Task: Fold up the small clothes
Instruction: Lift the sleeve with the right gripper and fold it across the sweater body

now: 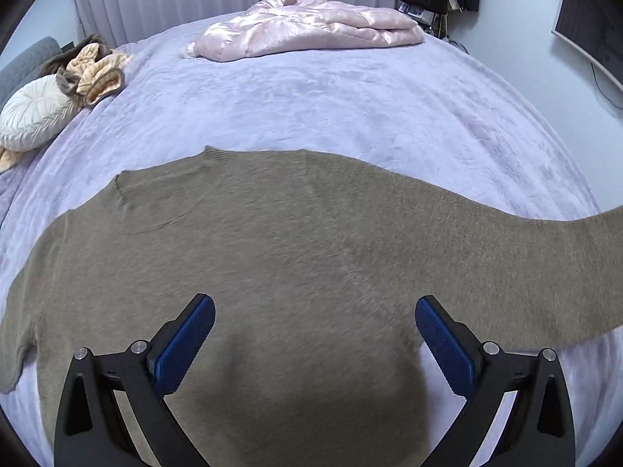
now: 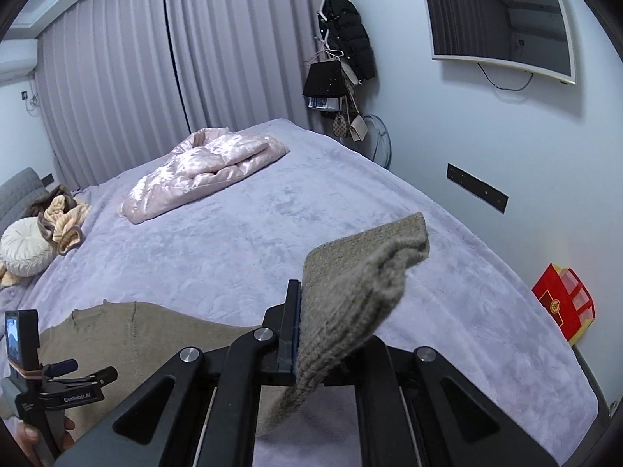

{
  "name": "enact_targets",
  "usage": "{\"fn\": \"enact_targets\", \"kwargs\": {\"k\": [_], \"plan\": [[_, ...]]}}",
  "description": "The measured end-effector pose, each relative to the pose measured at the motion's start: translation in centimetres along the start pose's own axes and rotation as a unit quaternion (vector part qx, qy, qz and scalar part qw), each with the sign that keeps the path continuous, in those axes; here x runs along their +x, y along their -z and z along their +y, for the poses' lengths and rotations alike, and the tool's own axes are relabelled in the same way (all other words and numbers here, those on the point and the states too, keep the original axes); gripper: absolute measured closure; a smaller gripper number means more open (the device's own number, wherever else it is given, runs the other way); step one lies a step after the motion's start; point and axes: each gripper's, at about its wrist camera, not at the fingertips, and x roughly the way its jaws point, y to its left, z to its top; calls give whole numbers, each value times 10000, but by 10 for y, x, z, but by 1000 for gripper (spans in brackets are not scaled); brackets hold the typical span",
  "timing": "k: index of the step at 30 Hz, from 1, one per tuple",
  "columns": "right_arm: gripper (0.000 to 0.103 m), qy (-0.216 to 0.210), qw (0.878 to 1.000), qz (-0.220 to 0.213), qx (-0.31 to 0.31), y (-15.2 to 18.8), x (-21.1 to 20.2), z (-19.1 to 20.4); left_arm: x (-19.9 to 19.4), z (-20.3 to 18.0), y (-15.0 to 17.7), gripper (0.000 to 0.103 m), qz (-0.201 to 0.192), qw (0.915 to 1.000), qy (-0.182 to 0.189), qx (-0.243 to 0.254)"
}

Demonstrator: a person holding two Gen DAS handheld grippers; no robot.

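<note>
A taupe knitted sweater (image 1: pixel 292 233) lies spread flat on the lavender bed blanket (image 1: pixel 311 109), neck toward the left. My left gripper (image 1: pixel 314 311) hovers open over the sweater's body, blue pads wide apart and holding nothing. One sleeve (image 1: pixel 545 257) stretches off to the right. In the right wrist view my right gripper (image 2: pixel 307 303) is shut on that sleeve's ribbed cuff (image 2: pixel 358 272), lifted above the bed. The cuff hides the right finger. The sweater body (image 2: pixel 136 334) and the hand-held left gripper (image 2: pixel 105 375) show at lower left.
A folded pink satin quilt (image 1: pixel 307 23) sits at the bed's far side. A round white cushion (image 1: pixel 31 116) and a pile of peach and brown garments (image 1: pixel 93 74) lie at the left edge. A red box (image 2: pixel 564 303) stands on the floor by the right wall.
</note>
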Motion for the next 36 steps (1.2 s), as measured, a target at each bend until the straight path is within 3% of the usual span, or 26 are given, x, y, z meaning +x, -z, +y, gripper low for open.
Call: {"fn": "enact_targets", "kwargs": {"k": [8,20,28,36], "plan": [[96,-335,9979,-108,-539,-12,-17,105,-11,68,29,0,72,9991,45,-425],[96,-922,9879,18,-1249,13,-17,263,-8,188,84,0,445,9910,-119,-1254],[96,-1026,9804,330,-1651,57,6,352,-25,239,107,0,366,9866,18,-1589],[96,-1167,9652,730,-2225,116,28,435,-40,283,129,0,301,9805,75,-1939]]}}
